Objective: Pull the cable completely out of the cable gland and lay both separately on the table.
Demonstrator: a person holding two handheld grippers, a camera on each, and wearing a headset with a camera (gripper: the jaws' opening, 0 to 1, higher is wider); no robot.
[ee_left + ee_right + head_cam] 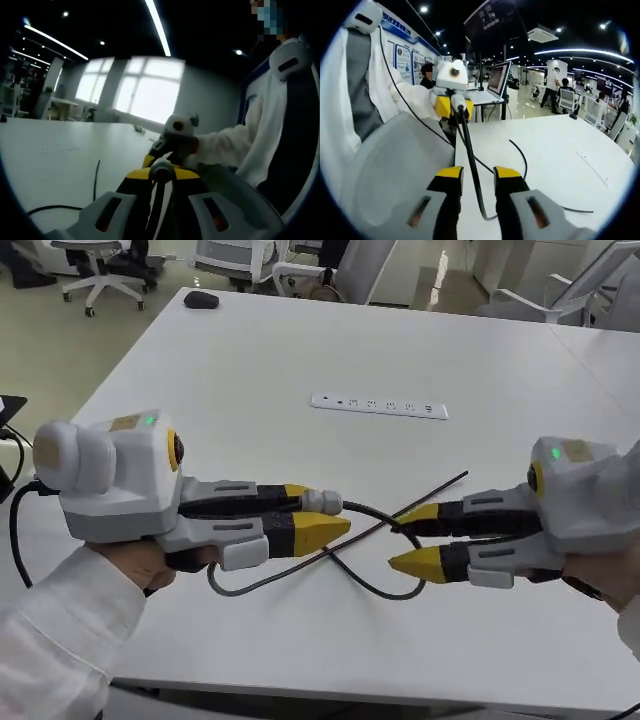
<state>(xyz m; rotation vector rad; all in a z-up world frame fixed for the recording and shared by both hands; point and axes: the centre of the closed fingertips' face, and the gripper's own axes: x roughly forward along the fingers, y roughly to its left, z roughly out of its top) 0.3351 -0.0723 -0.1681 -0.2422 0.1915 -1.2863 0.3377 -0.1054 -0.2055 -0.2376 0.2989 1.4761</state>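
Tightly on gland (322,502): left gripper (330,511)

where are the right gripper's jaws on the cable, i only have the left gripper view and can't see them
Observer: The right gripper has its jaws apart, one on each side of the cable, not clamped.
Operator: is the cable out of the gland
Observer: No. The cable gland sits between the left gripper's jaws, with the cable running out of it toward the right gripper.
Operator: any slack
Observer: Yes, the cable loops on the table below both grippers and crosses itself.
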